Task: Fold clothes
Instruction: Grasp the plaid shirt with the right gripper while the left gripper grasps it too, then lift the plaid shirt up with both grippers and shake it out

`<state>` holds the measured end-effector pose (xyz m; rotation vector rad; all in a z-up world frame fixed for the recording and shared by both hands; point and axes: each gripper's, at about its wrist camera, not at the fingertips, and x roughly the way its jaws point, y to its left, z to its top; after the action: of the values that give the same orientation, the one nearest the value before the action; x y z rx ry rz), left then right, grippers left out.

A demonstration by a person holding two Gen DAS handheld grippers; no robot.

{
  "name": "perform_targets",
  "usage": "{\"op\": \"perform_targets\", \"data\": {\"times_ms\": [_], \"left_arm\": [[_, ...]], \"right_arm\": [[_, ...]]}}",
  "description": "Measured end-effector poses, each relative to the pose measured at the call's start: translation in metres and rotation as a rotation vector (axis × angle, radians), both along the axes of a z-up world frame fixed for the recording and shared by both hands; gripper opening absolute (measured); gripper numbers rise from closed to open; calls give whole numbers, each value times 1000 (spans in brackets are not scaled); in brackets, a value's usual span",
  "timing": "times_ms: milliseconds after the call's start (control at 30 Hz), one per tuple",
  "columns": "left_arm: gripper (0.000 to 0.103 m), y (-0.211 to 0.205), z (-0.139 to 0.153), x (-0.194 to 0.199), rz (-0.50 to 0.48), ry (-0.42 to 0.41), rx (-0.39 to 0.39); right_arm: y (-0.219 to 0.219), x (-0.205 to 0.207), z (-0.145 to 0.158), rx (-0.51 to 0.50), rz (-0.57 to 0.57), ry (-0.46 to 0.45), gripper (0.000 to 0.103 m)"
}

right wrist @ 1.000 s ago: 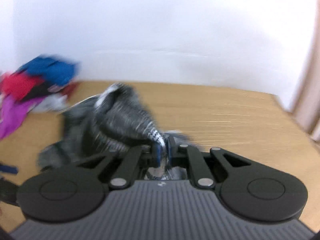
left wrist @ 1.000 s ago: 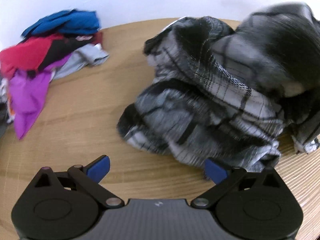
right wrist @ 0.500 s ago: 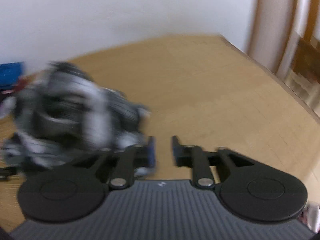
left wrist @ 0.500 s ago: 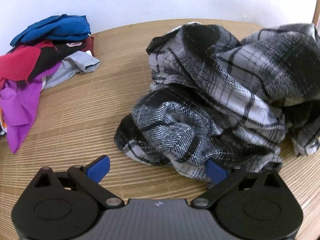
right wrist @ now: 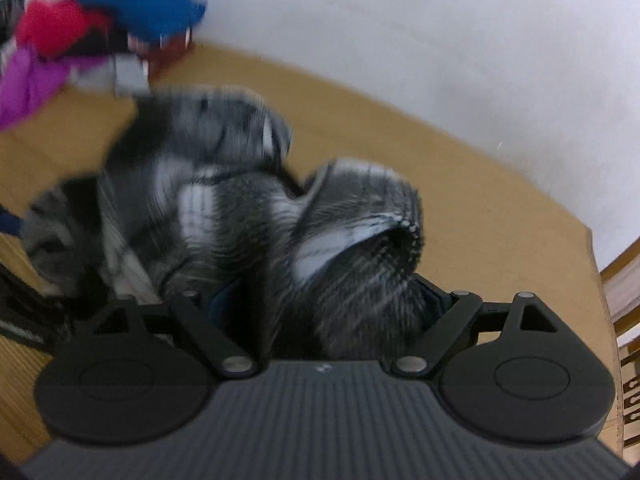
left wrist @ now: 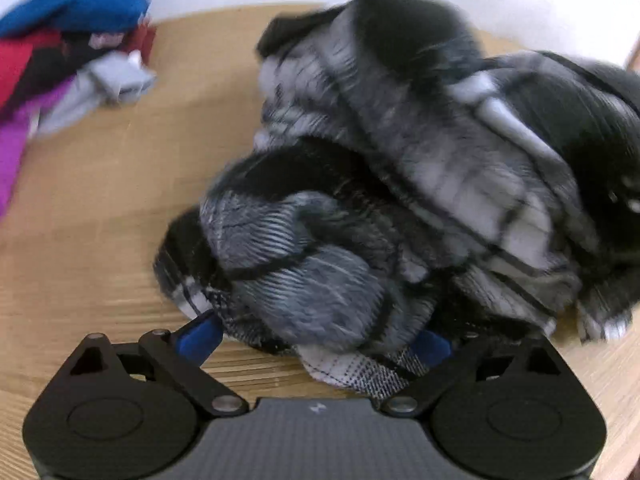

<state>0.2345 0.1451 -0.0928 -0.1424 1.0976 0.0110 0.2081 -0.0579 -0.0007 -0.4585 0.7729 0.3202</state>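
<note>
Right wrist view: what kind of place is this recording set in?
Most likely a room in a home. A light wooden table stands against a plain white wall, holding a crumpled black-and-white plaid shirt and a heap of coloured clothes at its far corner.

no readable text, labels or numbers

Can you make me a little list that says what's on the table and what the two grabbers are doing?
surface: wooden table
main item: crumpled black-and-white plaid shirt
other clothes: colourful pile by the wall
left gripper: closing, shirt edge between its jaws
right gripper: opening, shirt bunched between its jaws
folded yet: no
</note>
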Motion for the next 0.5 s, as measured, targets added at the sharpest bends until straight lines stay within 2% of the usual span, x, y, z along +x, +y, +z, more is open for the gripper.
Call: {"op": "perform_targets", "data": {"times_ms": [33,67,133,200,333,400,433,500], "left_arm": [[76,4,2,1,30,-14,-34],[61,7,7,1,53,-30,-43],[50,12,18,0,93,-59,-40],[36,13,35,-5,119,-105,-17],[33,8,68,-20,121,-187,102],[35,5,71,-19,88,-173,105],[36,2,69,-19,67,-162,100],[37,-8,62,-20,30,-137,94]], "right_arm": [[-2,-5,-7,23,-4,15,43],[-10,-8,-4,71,-27,22,26],[-29,-13,7,178,-80,33,22],[-50,-29,26,233,-119,-16,20],[-103,-67,63,305,-225,-114,20],[-136,-85,67,313,-281,-118,20],[-147,-86,59,292,-296,-73,21],[-169,-87,37,238,-321,36,28]]}}
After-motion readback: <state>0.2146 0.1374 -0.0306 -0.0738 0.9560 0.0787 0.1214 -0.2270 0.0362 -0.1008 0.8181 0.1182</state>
